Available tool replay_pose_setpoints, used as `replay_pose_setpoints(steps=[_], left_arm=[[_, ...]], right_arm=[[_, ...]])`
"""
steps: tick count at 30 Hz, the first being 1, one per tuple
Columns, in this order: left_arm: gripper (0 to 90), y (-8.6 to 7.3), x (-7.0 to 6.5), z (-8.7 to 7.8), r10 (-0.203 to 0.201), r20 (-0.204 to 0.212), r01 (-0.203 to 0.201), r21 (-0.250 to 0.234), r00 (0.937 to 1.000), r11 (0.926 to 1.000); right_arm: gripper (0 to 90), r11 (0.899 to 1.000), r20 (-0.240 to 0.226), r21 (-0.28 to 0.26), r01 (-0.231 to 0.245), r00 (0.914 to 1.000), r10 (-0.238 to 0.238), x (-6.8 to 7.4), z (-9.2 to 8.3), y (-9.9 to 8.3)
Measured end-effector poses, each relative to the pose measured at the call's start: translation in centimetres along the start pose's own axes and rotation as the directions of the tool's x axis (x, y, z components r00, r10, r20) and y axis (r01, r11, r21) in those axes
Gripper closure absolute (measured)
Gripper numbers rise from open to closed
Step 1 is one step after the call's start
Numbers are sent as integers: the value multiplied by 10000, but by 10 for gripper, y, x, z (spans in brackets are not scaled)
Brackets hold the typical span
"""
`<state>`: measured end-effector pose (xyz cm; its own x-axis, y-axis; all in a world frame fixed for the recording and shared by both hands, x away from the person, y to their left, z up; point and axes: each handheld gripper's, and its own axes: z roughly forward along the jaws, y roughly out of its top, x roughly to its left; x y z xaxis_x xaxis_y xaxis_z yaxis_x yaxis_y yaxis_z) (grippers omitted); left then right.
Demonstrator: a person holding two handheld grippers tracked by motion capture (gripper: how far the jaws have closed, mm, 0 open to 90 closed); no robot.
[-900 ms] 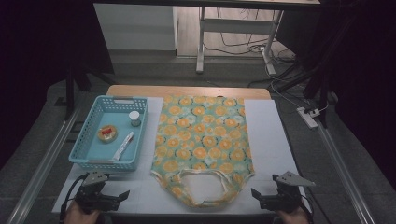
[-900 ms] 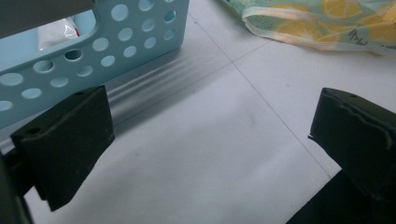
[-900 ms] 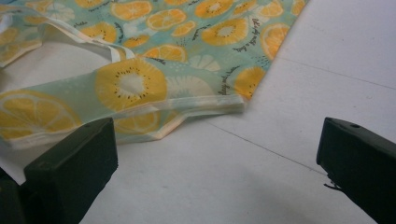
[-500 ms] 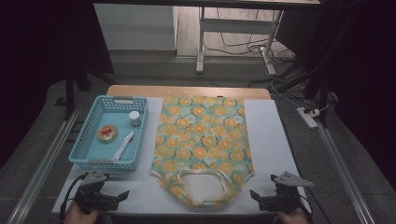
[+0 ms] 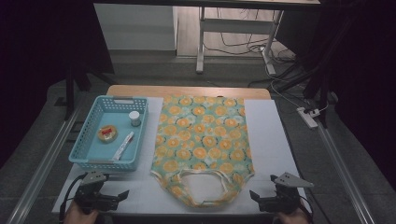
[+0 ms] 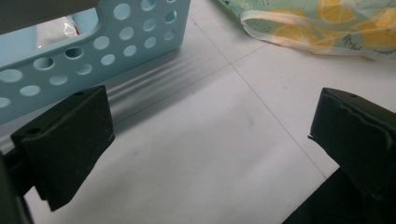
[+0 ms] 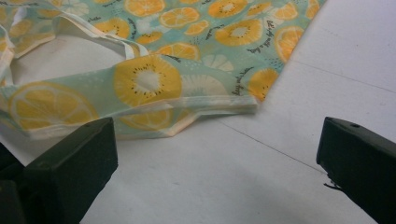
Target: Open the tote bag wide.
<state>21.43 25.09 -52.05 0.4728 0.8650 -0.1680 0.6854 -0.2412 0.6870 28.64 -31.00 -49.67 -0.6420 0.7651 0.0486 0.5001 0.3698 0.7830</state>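
Observation:
A pale green cloth bag printed with orange slices (image 5: 203,140) lies flat along the middle of the white table mat (image 5: 271,135), its handles toward the near edge. My left gripper (image 5: 125,194) rests at the near left, open, with bare mat between its jaws; the bag's edge (image 6: 322,32) lies ahead to its right. My right gripper (image 5: 253,196) rests at the near right, open, pointing at the bag's handle corner (image 7: 149,88), with nothing between its jaws.
A light blue perforated basket (image 5: 88,144) stands left of the bag and holds a small white jar (image 5: 135,118), a round orange item (image 5: 107,133) and a white tube (image 5: 123,145). Its wall (image 6: 107,51) is just ahead of my left gripper. Dark floor and metal rails flank the table.

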Motion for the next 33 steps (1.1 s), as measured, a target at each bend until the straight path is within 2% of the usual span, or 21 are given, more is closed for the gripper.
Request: replay_pose_setpoints(steps=[5,16,18,21,27,31,33], left_arm=[[0,0,0,0,3,-21,-3,1,10000,10000],[0,0,-1,0,15,-88,-15,18,10000,10000],[0,0,0,0,34,-85,-33,45,10000,10000],[0,0,0,0,13,-86,-12,39,10000,10000],[0,0,0,1,-22,-66,22,64,10000,10000],[0,0,0,0,-31,-63,31,53,10000,10000],[0,0,0,1,-31,-70,31,59,10000,10000]], right_arm=[[0,9995,-113,-19,322,9994,-323,6,0,4],[0,9978,-431,29,656,9969,-654,13,2,10],[0,9969,-558,10,792,9953,-790,17,3,13],[0,9923,-626,81,1239,9904,-1232,22,8,17],[0,9900,-964,-12,1413,9853,-1408,29,8,23],[0,9865,-1381,256,1619,9779,-1569,38,13,32],[0,9858,-1441,290,1654,9766,-1596,40,14,34]])
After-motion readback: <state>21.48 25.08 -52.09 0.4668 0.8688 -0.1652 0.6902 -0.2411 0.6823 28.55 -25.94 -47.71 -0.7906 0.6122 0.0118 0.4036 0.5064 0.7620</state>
